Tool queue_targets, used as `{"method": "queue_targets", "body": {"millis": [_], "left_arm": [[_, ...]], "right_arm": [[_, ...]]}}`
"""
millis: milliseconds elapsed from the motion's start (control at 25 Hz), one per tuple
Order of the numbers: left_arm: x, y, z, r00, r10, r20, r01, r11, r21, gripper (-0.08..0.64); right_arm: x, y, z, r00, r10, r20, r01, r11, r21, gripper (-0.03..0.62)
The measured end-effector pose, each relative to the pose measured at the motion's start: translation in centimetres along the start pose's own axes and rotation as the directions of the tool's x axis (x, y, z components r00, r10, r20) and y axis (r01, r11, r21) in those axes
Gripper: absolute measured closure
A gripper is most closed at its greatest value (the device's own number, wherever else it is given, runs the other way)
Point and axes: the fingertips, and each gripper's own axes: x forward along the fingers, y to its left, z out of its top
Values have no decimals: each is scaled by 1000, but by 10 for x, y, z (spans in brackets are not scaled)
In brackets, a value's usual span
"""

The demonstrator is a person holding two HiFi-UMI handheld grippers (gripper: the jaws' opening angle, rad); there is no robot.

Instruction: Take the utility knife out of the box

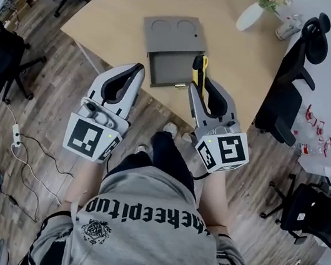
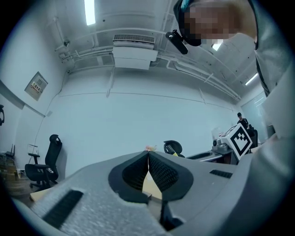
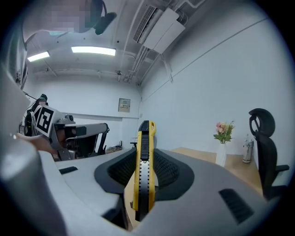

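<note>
Where the right claw (image 1: 200, 89) closes: on the utility knife (image 1: 200, 70), yellow and black, pinched edge-on between its pads (image 3: 168, 173), one end jutting past the tips.
Left claw (image 1: 138, 72): tips pressed together with nothing between them; it is level with the right claw and apart from it.
Knife's place: out of the box, held in the air by the right claw.
Box (image 1: 170, 34): grey, its open compartment facing the claws, just beyond both sets of tips, on the counter (image 1: 124, 7).
Vase (image 1: 250, 17): white, with flowers, farther out past the right claw, off to its right.
Office chair (image 1: 295, 82): black, right of the right claw, at the counter's edge.
</note>
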Motion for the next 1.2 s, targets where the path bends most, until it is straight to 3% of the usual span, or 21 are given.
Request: {"method": "queue_targets", "body": {"millis": [600,1200], "left_arm": [[4,-24,19,999,-15,30,14,999,36,541],[-28,-63,35,990,135,42,-137,990,44,541]], "right_arm": [[-24,3,21,999,13,45,-12,1000,-21,474],[-70,8,31,989,125,76,-122,992,-33,474]]}}
